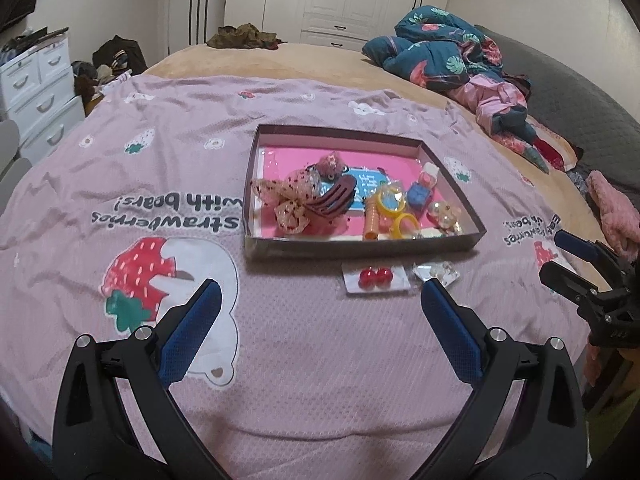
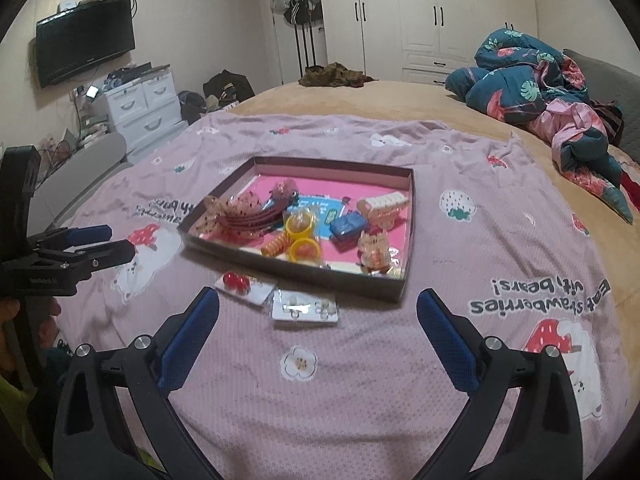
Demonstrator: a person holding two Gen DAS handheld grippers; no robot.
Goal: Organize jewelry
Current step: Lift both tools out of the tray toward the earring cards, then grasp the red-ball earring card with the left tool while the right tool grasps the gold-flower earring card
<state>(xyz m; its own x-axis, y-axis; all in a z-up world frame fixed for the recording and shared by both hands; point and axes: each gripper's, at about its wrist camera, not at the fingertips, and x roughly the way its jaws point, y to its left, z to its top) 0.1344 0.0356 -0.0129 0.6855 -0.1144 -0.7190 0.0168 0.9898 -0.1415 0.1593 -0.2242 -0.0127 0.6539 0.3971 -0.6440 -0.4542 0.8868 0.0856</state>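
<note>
A shallow brown box with a pink floor (image 1: 360, 248) (image 2: 296, 270) lies on the pink bedspread. It holds hair clips, a bow, yellow rings, an orange coil tie and small boxes. In front of it lie a card with red ball earrings (image 1: 375, 278) (image 2: 236, 282) and a card with pale earrings (image 1: 437, 271) (image 2: 306, 307). My left gripper (image 1: 322, 292) is open and empty, just short of the red earring card. My right gripper (image 2: 318, 300) is open and empty, with the pale earring card between its fingertips.
The pink strawberry bedspread (image 1: 304, 360) covers the near bed. A crumpled blue floral quilt (image 2: 532, 80) lies at the far right. A white drawer unit (image 2: 144, 104) and a TV (image 2: 86, 40) stand at the left wall.
</note>
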